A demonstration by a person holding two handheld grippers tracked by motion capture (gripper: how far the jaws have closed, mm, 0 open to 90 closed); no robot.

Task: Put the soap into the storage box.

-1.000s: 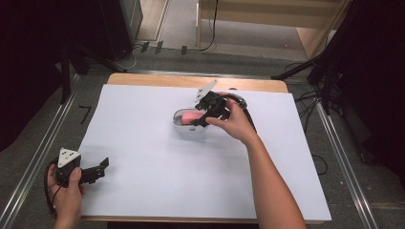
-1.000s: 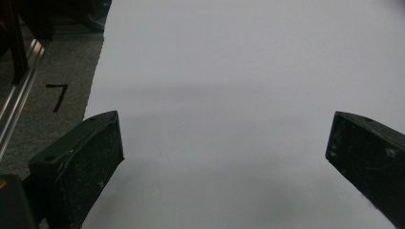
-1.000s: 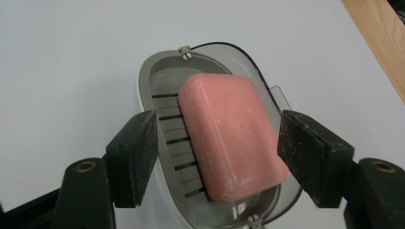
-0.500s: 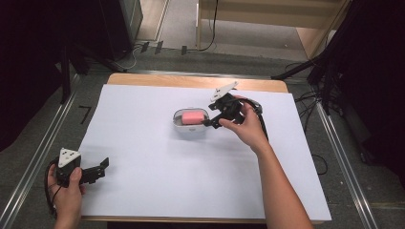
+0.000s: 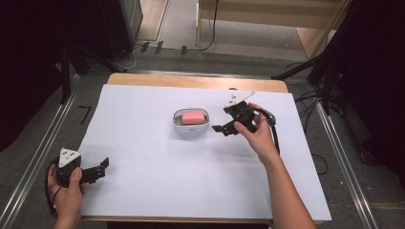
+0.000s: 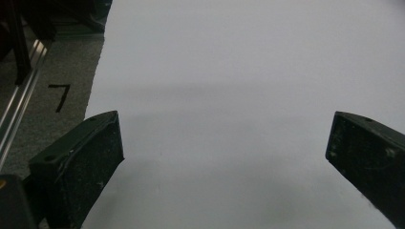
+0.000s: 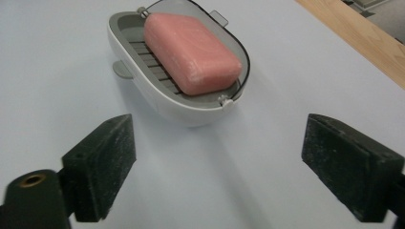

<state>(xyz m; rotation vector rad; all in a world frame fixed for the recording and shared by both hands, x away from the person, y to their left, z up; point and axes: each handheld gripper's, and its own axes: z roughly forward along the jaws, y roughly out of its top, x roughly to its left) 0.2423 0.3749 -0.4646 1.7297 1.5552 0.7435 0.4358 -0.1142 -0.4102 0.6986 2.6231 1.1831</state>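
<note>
White sheet [image 5: 157,176] across the worktop [image 5: 191,81], pale wood showing along the far edge, and nothing lies between the tongs and the dish. The soap dish [image 5: 191,125] sits near the middle of the sheet, a little toward the far side, with the pink soap bar [image 5: 193,117] lying flat inside on the ribbed grey grate. Dish and bar both run long-ways across the worktop in the high view. The dish is a smooth white oval tub of plastic with small grey tabs on its rim; the bar is a matte, rounded block.

The right tongs [image 5: 220,130] sit just beside the dish's right end, pointing at it — jaws have just been opening, now wide apart, nothing between them. In the right gripper view the dish [image 7: 176,90] lies ahead of the black pads [image 7: 102,167], untouched. The left tongs [image 5: 102,166] rest well away at the near left corner, also spread, bare sheet [image 6: 239,95] between.
</note>
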